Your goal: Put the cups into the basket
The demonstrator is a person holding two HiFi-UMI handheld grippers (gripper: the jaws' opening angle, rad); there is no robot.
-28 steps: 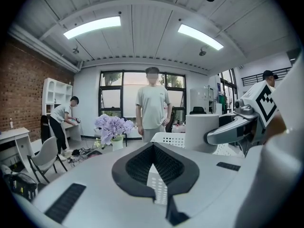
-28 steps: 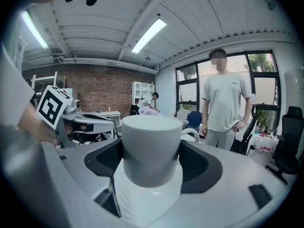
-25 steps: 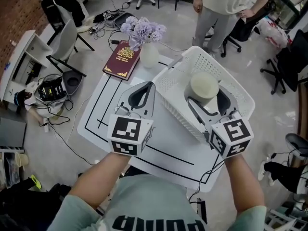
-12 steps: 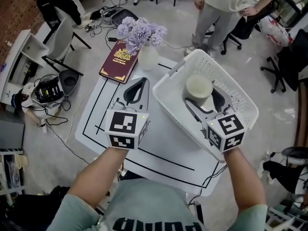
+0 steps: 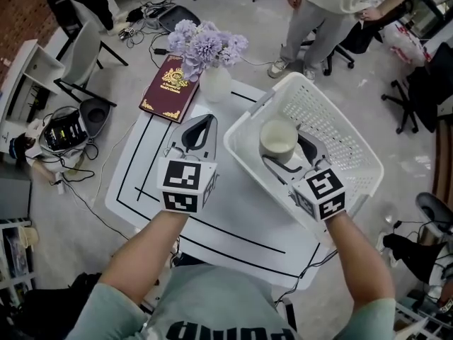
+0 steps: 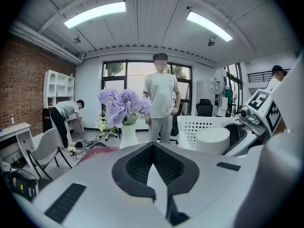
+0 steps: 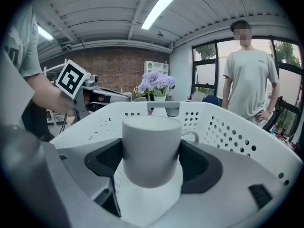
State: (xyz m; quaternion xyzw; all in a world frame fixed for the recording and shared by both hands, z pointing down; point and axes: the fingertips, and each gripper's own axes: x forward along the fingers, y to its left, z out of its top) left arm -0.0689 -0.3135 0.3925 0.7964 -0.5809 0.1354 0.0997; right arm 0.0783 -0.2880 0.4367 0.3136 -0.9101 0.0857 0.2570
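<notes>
A white cup (image 5: 278, 139) is held between the jaws of my right gripper (image 5: 284, 151), inside the rim of the white perforated basket (image 5: 345, 142). The right gripper view shows the cup (image 7: 152, 148) upright between the dark pads of that gripper (image 7: 152, 167), with the basket wall (image 7: 223, 122) behind it. I cannot tell whether the cup touches the basket's bottom. My left gripper (image 5: 204, 122) hovers over the table just left of the basket, shut with nothing in it. In the left gripper view its tips (image 6: 153, 146) meet, and the cup (image 6: 213, 140) and basket (image 6: 195, 126) show at the right.
The basket stands on a white table (image 5: 138, 183) with black lines. A white vase of purple flowers (image 5: 214, 54) and a red book (image 5: 170, 83) lie at its far edge. A person (image 5: 333, 9) stands beyond the table; chairs and cables are on the floor around.
My right gripper has carried the cup a little to the left and lower inside the basket. The left gripper has edged forward and stayed shut.
</notes>
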